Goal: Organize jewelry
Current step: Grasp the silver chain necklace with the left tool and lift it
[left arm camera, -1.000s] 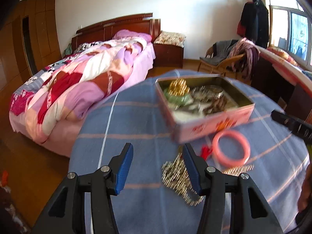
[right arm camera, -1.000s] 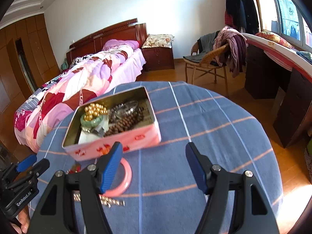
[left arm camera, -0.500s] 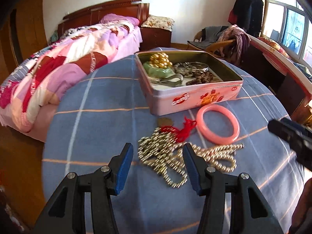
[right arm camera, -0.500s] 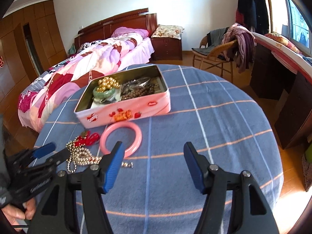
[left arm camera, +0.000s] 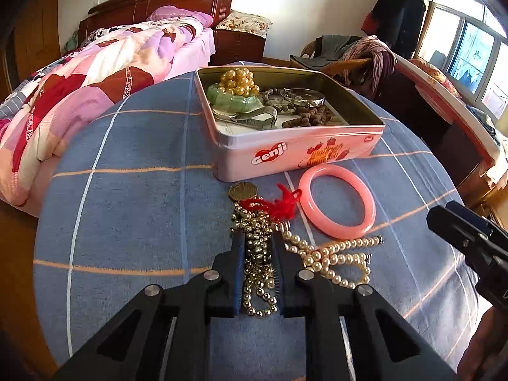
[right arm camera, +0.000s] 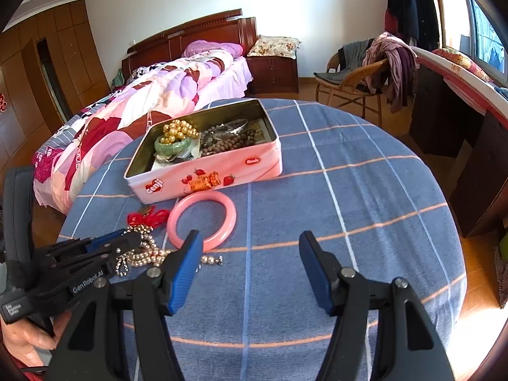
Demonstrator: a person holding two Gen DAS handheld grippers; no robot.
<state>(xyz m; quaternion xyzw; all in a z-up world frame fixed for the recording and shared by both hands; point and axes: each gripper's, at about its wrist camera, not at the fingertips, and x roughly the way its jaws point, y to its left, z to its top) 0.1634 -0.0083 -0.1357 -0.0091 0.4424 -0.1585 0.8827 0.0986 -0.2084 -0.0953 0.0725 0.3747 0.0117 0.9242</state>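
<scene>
A gold bead chain (left arm camera: 257, 254) lies heaped on the blue checked tablecloth (left arm camera: 133, 209). My left gripper (left arm camera: 257, 238) is closing on it, and its pads pinch the beads between them. A pearl necklace (left arm camera: 333, 257) and a red cord (left arm camera: 276, 204) with a coin pendant (left arm camera: 243, 190) lie against the chain. A pink bangle (left arm camera: 336, 203) rests in front of the open pink tin (left arm camera: 285, 155), which holds several bracelets and bead strings. My right gripper (right arm camera: 249, 236) hovers open above the cloth just right of the bangle (right arm camera: 203, 216), with nothing between its fingers.
The round table's edge (right arm camera: 444, 222) curves close on the right. A bed (right arm camera: 143, 101) stands to the left, and a wicker chair (right arm camera: 349, 82) draped in clothes and a dark desk (right arm camera: 444, 111) stand beyond. A hand (right arm camera: 22, 339) grips the left tool's handle.
The left gripper dipped toward the jewelry heap, and its jaws went from wide open to narrow around the gold chain. The right gripper shifted slightly at first, then held still, open.
</scene>
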